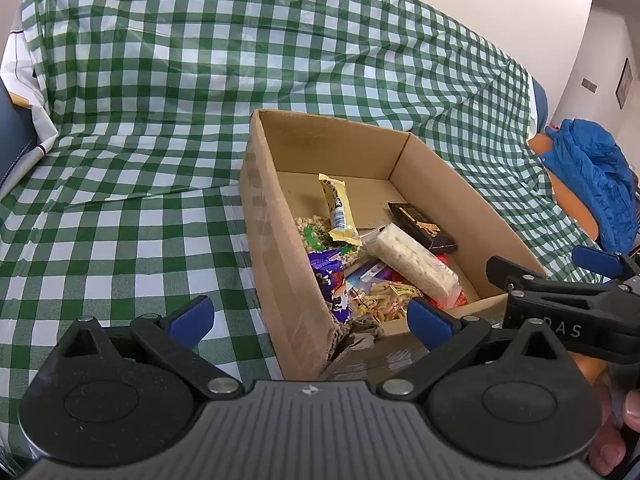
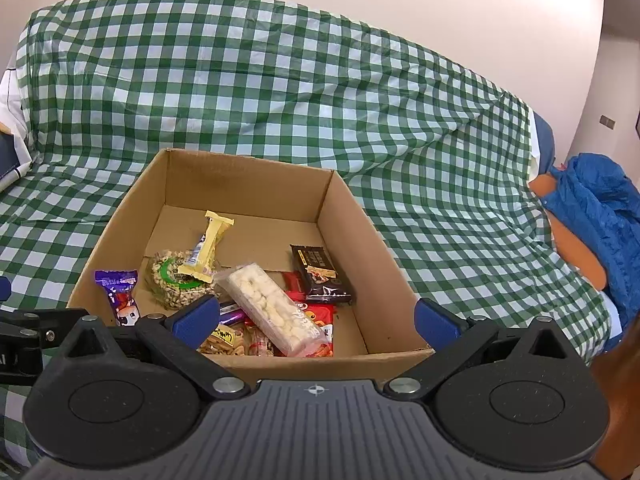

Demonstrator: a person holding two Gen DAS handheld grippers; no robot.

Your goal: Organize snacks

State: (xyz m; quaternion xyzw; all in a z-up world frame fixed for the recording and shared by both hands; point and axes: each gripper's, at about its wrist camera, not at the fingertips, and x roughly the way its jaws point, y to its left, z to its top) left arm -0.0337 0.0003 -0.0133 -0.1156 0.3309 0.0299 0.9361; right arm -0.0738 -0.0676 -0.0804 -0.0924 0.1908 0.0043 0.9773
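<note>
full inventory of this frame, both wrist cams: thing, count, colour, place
cardboard box: 1, brown, open, on the checked cloth
checked cloth: 1, green and white, under and behind box
yellow bar: 1, yellow, atop the round pack
round pack: 1, clear with green ring, box left
purple packet: 1, purple, against left wall
white puffed pack: 1, clear and white, box centre
dark bar: 1, black, box right
red packets: several, red, under white pack
blue bag: 1, blue, far right
left gripper: open
right gripper: open

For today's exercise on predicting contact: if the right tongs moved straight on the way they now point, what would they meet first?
Probably the clear pack of white puffs in the cardboard box; it lies between the open right tongs. Depth is unclear.
</note>
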